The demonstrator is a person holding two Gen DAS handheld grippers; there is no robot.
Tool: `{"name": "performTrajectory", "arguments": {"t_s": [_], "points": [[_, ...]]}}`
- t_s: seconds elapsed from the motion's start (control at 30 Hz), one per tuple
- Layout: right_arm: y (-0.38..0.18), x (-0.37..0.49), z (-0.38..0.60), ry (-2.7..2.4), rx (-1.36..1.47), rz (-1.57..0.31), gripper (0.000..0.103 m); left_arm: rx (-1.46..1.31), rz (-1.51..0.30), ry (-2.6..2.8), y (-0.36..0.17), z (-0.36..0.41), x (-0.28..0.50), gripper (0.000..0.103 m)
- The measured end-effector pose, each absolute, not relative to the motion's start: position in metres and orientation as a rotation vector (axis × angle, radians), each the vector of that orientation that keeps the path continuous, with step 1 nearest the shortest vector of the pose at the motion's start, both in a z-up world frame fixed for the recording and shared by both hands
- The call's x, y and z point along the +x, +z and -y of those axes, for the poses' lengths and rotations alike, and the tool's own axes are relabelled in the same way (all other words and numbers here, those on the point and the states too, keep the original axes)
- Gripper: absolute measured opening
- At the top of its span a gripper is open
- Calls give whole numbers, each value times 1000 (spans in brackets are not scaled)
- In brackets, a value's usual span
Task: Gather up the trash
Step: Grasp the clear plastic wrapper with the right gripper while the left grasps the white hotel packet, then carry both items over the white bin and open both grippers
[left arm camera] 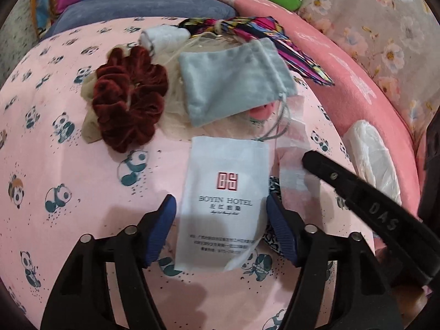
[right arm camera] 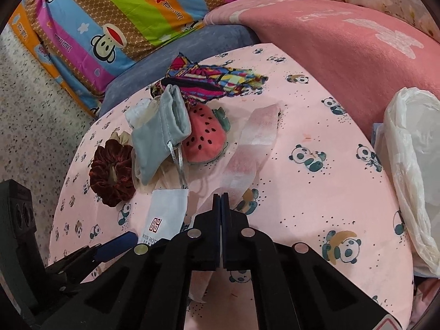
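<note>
A white hotel packet (left arm camera: 222, 200) with a red logo lies flat on the pink panda sheet (left arm camera: 68, 165). My left gripper (left arm camera: 220, 202) is open and straddles it, one blue pad at each long edge, neither pressing. A thin translucent wrapper strip (right arm camera: 255, 137) stretches across the sheet to the right of the packet. My right gripper (right arm camera: 221, 196) is shut on the strip's near end, and more of the strip shows below the jaws. In the left wrist view a black finger (left arm camera: 343, 184) of the right gripper rests on the wrapper (left arm camera: 291, 165).
Behind the packet lie a dark red scrunchie (left arm camera: 129, 101), a grey-blue drawstring pouch (left arm camera: 231, 82), a watermelon plush (right arm camera: 206, 137) and a bright patterned cloth (right arm camera: 211, 82). A white plastic bag (right arm camera: 412, 165) sits at the right by a pink blanket (right arm camera: 343, 55). Striped pillows (right arm camera: 110, 13) are behind.
</note>
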State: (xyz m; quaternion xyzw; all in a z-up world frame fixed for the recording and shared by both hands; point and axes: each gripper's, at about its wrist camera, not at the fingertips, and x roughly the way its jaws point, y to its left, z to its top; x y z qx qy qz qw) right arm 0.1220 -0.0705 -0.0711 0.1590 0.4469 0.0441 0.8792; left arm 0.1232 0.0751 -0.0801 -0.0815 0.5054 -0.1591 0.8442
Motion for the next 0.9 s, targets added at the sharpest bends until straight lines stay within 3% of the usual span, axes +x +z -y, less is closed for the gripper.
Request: {"name": "performTrajectory", "arguments": {"t_s": [0.07, 0.1, 0.17, 0.2, 0.23, 0.9], "points": [[-64, 117, 78, 76, 337, -908, 1, -139, -1059, -338, -80, -69, 122, 51], [-61, 114, 83, 69, 341, -897, 1, -132, -1058, -345, -80, -67, 122, 40], [-53, 108, 90, 58, 352, -877, 1, -122, -1055, -346, -80, -65, 121, 31], [-49, 106, 93, 52, 352, -869, 1, -115, -1050, -343, -79, -64, 121, 19], [-46, 103, 95, 45, 347, -862, 1, -108, -1051, -342, -78, -64, 121, 0], [23, 36, 160, -45, 361, -678, 1, -95, -878, -464, 23, -33, 87, 0]]}}
